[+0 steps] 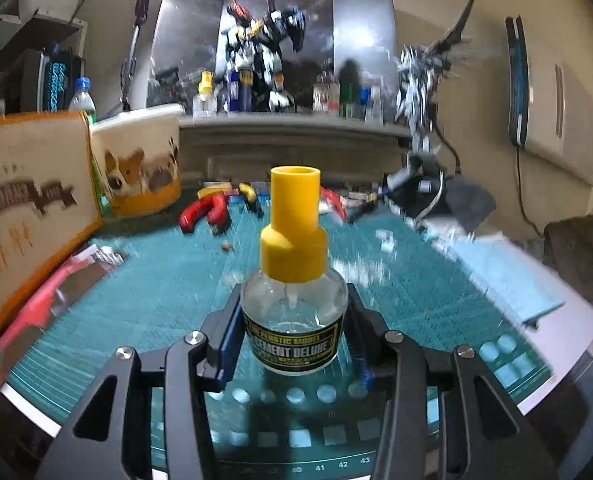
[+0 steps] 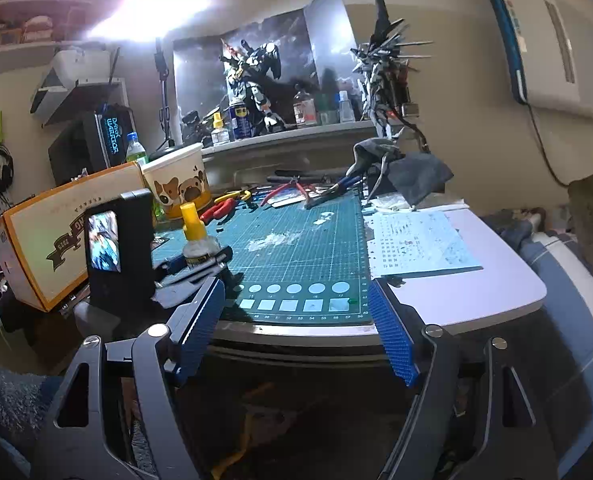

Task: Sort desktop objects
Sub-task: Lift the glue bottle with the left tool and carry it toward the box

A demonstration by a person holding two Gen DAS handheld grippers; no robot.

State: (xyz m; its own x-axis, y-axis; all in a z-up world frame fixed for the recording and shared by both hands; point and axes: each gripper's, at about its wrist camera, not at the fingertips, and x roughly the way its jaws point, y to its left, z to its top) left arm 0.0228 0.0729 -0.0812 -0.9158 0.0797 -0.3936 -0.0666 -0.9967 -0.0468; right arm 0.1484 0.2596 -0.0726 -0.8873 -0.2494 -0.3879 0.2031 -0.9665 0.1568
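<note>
The left claw [image 1: 294, 340] grips the cement bottle [image 1: 294, 320] by its glass body, a blue pad pressed to each side just below the yellow cap [image 1: 294, 224]. The bottle stands upright over the near part of the green mat [image 1: 168, 292] on the table [image 2: 496, 292]; whether its base rests on the mat or hangs just clear of it cannot be told. No earlier view is at hand, so nothing more can be said of the jaws than that they are closed on the glass. To do this step well, I judge the grip should stay low and square on the round body, for smooth glass can twist between flat pads; the bottle should be kept upright so the tall cap does not tip it forward, and carried above the red cutters [image 1: 204, 212] and other tools at the far edge of the mat. Its likely home is among the bottles on the shelf [image 1: 296, 124] at the back, though that is a guess. The left claw points forward and a little downward, level across its fingers. The right claw [image 2: 296, 332] hangs open and empty off the near edge of the table, aimed likewise a little downward, well apart from the bottle, which shows to its left beside the orange box [image 2: 48, 240].
</note>
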